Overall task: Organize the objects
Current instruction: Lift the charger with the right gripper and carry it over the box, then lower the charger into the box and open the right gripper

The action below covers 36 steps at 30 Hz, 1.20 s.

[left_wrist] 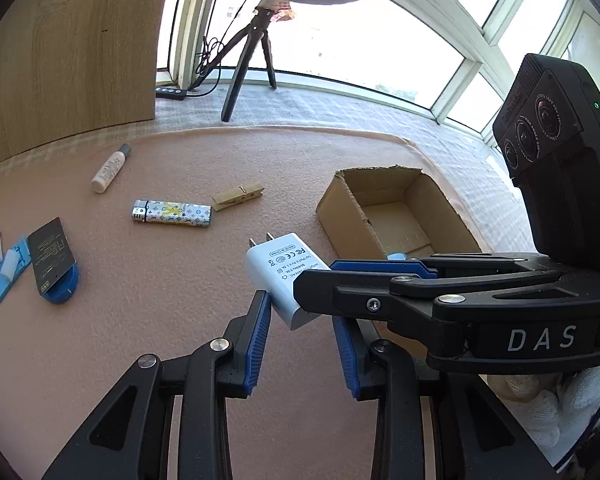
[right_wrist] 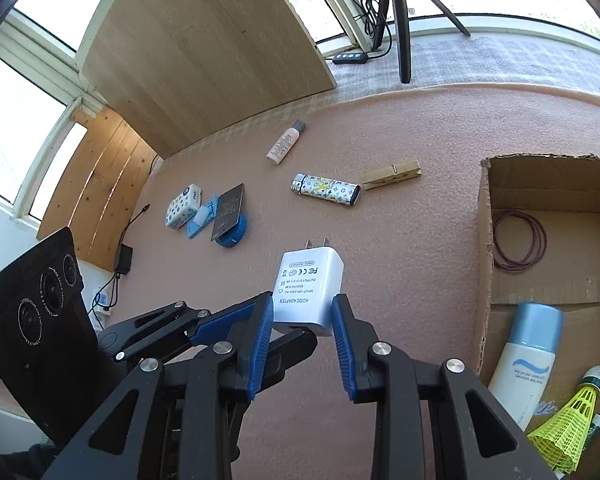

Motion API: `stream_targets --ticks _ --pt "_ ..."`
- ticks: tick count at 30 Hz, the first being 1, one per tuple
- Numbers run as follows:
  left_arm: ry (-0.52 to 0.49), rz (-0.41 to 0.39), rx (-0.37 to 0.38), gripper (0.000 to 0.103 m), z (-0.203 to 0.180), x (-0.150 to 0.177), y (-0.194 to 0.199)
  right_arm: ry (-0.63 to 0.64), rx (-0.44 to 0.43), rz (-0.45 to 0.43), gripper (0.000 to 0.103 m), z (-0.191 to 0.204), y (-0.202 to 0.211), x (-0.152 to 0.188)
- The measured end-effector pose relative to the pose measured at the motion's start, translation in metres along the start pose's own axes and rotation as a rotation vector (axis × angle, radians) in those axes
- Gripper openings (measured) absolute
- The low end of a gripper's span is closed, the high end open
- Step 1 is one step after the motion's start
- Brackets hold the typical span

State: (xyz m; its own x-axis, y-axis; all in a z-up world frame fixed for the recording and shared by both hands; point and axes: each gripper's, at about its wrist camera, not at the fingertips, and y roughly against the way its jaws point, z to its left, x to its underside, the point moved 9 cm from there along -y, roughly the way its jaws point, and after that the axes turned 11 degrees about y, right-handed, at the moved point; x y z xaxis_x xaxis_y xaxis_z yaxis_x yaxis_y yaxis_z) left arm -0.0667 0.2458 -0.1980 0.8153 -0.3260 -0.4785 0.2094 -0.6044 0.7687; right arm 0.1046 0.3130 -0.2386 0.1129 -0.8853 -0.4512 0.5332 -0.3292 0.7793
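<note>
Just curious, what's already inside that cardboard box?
In the cardboard box: looped cord, white-and-blue bottle, yellow shuttlecock. The frame edge cuts off the rest.

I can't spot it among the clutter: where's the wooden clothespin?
The wooden clothespin lies on the pink mat, between the patterned lighter and the cardboard box.

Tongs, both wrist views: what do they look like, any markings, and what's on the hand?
Both tongs, left and right, are black linkage arms with silver pivot pins and ribbed blue pads. The right one reads "DAS" and carries a black three-lens camera block. A white knit glove covers the hand.
</note>
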Motion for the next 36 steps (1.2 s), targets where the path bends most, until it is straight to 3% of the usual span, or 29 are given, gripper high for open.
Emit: stream_targets --ticks 17,36 --pt "-0.155 0.088 0.11 0.034 -0.127 0.013 -0.072 -0.14 0.137 -0.077 0.028 -0.103 0.081 0.039" --pt "-0.201 0.131 0.103 0.034 -0.162 0.022 -0.103 -0.189 0.161 -0.072 0.028 -0.151 0.094 0.057"
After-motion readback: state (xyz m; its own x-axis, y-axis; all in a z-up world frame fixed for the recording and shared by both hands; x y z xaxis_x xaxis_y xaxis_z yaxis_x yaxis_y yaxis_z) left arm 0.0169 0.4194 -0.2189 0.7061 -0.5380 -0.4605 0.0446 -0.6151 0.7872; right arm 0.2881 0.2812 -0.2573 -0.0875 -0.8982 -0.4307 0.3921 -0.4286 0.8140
